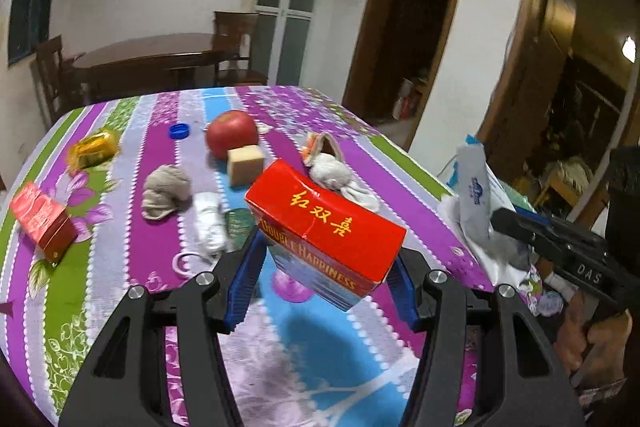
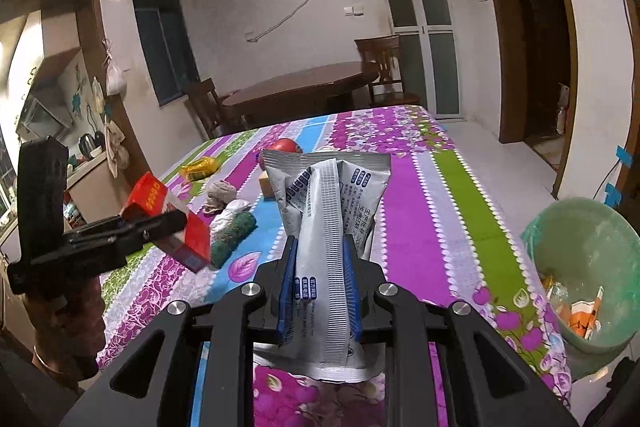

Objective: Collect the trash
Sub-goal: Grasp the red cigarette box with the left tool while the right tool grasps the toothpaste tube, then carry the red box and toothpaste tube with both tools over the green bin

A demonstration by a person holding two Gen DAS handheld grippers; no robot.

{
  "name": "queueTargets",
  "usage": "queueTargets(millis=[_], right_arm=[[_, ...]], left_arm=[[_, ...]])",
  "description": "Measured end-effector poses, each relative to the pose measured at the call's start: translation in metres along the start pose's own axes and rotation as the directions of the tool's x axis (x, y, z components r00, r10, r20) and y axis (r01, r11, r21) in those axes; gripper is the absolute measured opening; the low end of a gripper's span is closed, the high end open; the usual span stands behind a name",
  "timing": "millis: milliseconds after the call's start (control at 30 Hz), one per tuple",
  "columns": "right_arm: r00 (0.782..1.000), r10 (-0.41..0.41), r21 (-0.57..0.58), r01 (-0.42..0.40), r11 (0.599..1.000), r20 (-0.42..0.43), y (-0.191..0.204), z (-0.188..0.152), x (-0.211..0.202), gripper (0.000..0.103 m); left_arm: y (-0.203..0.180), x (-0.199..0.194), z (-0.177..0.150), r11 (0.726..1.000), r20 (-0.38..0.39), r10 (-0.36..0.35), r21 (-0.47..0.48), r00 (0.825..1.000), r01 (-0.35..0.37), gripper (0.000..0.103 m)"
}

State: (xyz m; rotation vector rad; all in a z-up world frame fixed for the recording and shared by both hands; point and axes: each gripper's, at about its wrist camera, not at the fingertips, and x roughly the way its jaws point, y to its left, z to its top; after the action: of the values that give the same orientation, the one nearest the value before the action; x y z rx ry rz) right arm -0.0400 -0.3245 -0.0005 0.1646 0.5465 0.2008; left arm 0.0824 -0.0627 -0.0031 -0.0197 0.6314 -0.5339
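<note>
From the left wrist view, the left gripper (image 1: 326,267) is clamped on a red cigarette carton (image 1: 324,227), its 2 blue pads pressed to the carton's sides and the carton held clear above the desk (image 1: 152,247) with its striped floral cloth. On the cloth beyond it lie a red apple (image 1: 232,133), a tan sponge block (image 1: 245,164) just in front of the apple, a blue bottle cap (image 1: 179,131), a yellow wrapper (image 1: 94,148), a small red box (image 1: 42,221) near the left edge, a beige crumpled rag (image 1: 165,190), a white wad (image 1: 209,223) beside it, and a white crumpled cloth (image 1: 340,179) just behind the carton. At the right edge the right gripper (image 1: 500,217) comes in from the side, a hand (image 1: 592,339) on its grip, with a white-and-blue plastic packet (image 1: 472,187) at its tip. From the right wrist view, that right gripper (image 2: 322,291) is closed tight on the plastic packet (image 2: 328,211), which stands up between the pads and hangs out below them, off the desk (image 2: 460,227). To the left, the left gripper (image 2: 168,223) holds the red carton (image 2: 168,223) in the air above the cloth. A green bin (image 2: 580,267) lined with a bag stands beside the desk's right edge, some scraps already inside it.
</note>
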Motion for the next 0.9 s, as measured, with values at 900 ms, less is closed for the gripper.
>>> queueTargets(millis=[900], right_arm=[[0.999, 0.024, 0.108, -0.020, 0.994, -0.037, -0.036, -0.028, 0.007, 0.023]], left_arm=[[-0.046, 0.049, -0.007, 0.980, -0.108, 0.183, 0.102, 0.977, -0.172, 0.055]])
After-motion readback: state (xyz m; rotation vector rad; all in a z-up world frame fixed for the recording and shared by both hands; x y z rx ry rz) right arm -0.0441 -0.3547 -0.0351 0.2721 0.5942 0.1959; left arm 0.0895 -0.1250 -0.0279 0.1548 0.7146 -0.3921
